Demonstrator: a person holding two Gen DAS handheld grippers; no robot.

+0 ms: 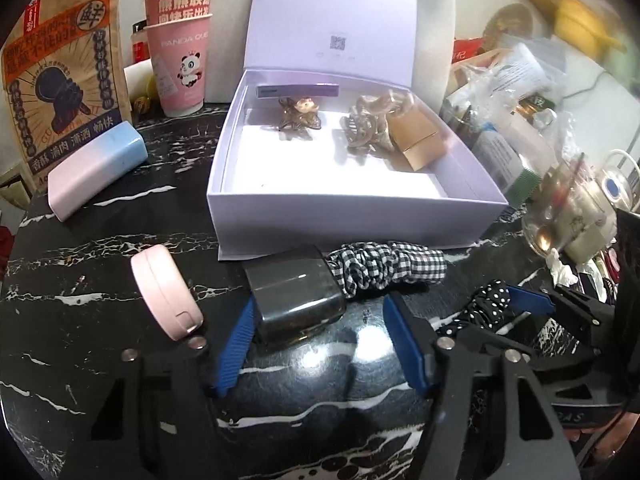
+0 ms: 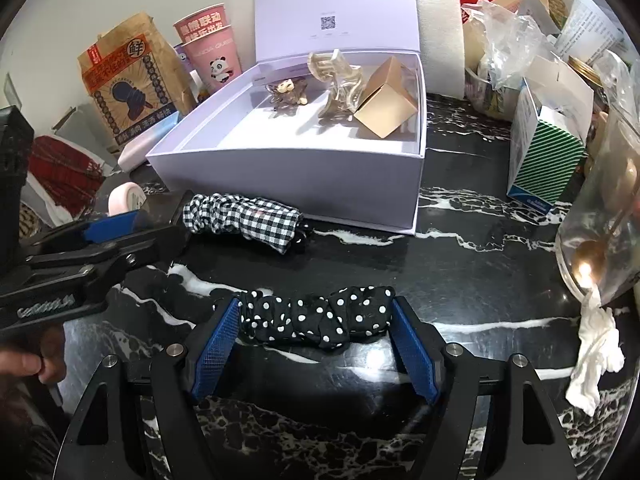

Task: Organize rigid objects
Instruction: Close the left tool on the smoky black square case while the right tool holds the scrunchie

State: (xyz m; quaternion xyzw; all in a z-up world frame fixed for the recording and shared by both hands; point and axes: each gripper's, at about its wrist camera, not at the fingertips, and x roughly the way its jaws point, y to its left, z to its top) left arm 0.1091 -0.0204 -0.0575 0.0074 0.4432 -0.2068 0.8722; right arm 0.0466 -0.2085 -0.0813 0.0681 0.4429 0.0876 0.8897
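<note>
1. Pose: both claws point forward and steeply down over the black, white-veined marble tabletop point(image 1: 120, 248), side by side. A hand point(image 2: 28, 364) grips the left tool at the right-wrist view's left edge.
2. Left claw point(image 1: 320, 344): jaws partly open, nothing pressed between the blue pads. The left pad lies against the near corner of a smoky grey translucent rectangular case point(image 1: 296, 296); the right pad stands clear of it over bare marble.
3. Right claw point(image 2: 316, 340): jaws moderately wide, straddling a black fabric scrunchie with white polka dots point(image 2: 320, 318) that lies on the tabletop. Both pads point(image 2: 216, 344) sit at its ends; whether they squeeze it cannot be told.
4. Task items: the open lilac cardboard box with raised lid point(image 1: 352, 212) holds a small brown flower-shaped hair clip point(image 1: 298, 118), a clear amber claw clip point(image 1: 366, 126) and a gold cardboard cube point(image 1: 416, 140). A black-and-white gingham scrunchie point(image 1: 384, 266) lies just in front of the box, touching the grey case.
5. Left-wrist view only: a round pink compact point(image 1: 166, 292) in full and a pink-and-blue oblong case point(image 1: 96, 168).
6. Right-wrist view only: a green-striped white carton point(image 2: 548, 152) in full and crumpled white tissue point(image 2: 596, 356).
</note>
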